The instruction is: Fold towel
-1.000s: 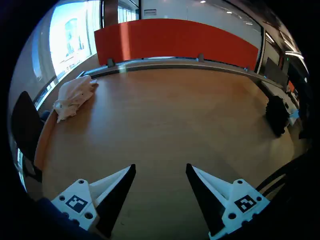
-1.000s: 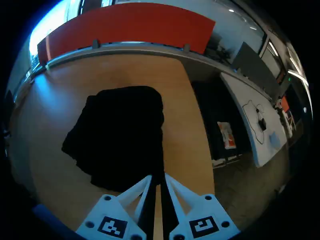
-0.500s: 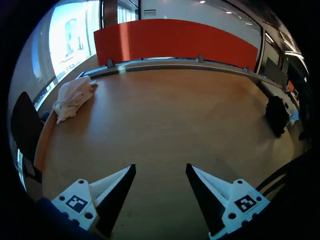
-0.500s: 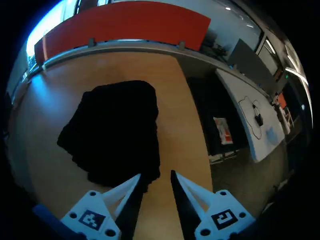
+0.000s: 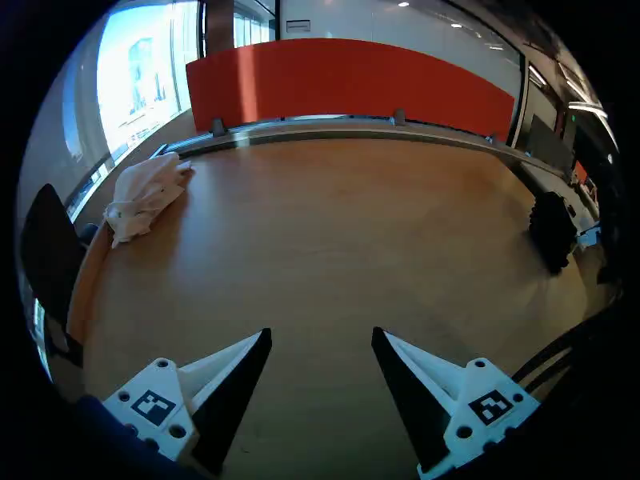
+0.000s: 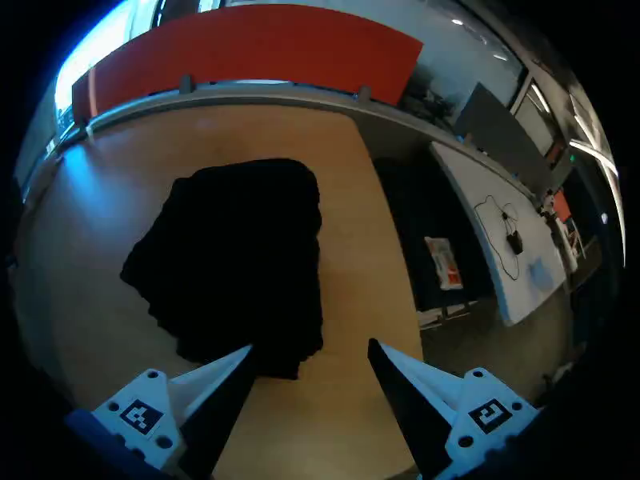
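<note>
In the right gripper view a black towel (image 6: pixel 232 256) lies folded in a stack on the wooden table (image 6: pixel 104 224). My right gripper (image 6: pixel 312 380) is open just above the towel's near edge, with nothing between its fingers. The left gripper view has my left gripper (image 5: pixel 320 364) open over bare wood, holding nothing. The same dark towel stack (image 5: pixel 552 232) sits at the far right there. A crumpled white towel (image 5: pixel 144 194) rests at the table's far left corner.
An orange divider panel (image 5: pixel 352 80) runs along the table's back edge. The table's right edge (image 6: pixel 392 264) drops to the floor, where a white table (image 6: pixel 504 240) with cables stands. A dark chair (image 5: pixel 48 248) stands at the table's left end.
My right gripper, shut on the black towel's near edge a second ago, has opened wide and let it go. The left gripper stayed still.
</note>
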